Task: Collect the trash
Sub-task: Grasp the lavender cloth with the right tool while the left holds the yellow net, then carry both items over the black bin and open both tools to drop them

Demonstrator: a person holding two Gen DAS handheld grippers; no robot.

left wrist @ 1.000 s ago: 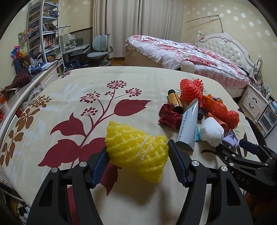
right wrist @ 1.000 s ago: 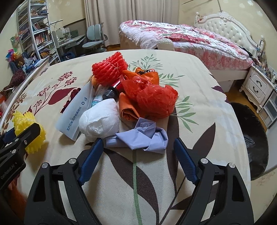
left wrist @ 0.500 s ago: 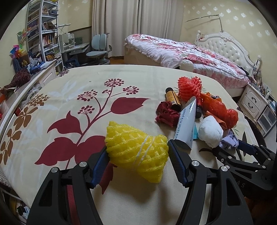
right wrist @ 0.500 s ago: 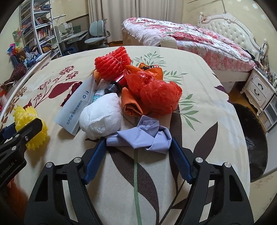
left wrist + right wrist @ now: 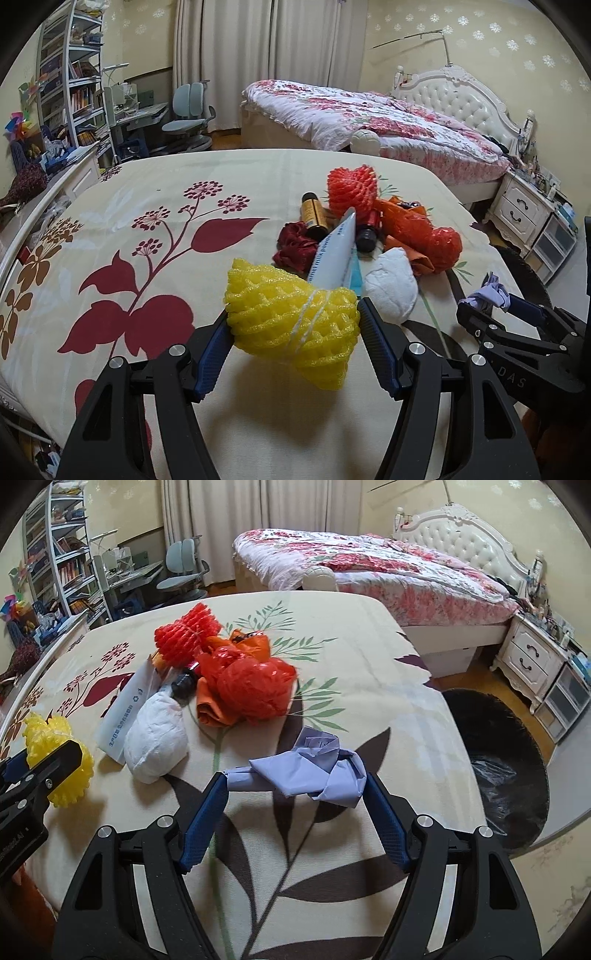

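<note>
Blue pads [image 5: 212,356] of the left gripper [image 5: 293,334] were pressed against both sides of a yellow foam net [image 5: 291,325], which was held clear of the bedspread [image 5: 166,184], its shadow cast below. The right gripper [image 5: 295,794] was likewise closed on a crumpled lilac paper [image 5: 306,771], clamped between its pads [image 5: 384,827] and lifted off the cloth. Beyond the left fingers, the remaining trash was gathered in a heap: a white wad [image 5: 391,288], a pale tube [image 5: 334,254] lying across it, a dark red scrunchie [image 5: 295,245], a brown bottle [image 5: 312,216], a red foam net [image 5: 351,188] and a crumpled orange-red bag [image 5: 436,242]. To the right of the bedspread's edge, a dark round bin [image 5: 498,768] lined with clear plastic was seen on the floor. Farther off, a bed with a floral cover [image 5: 351,114] and a bookshelf [image 5: 70,74] were visible.
</note>
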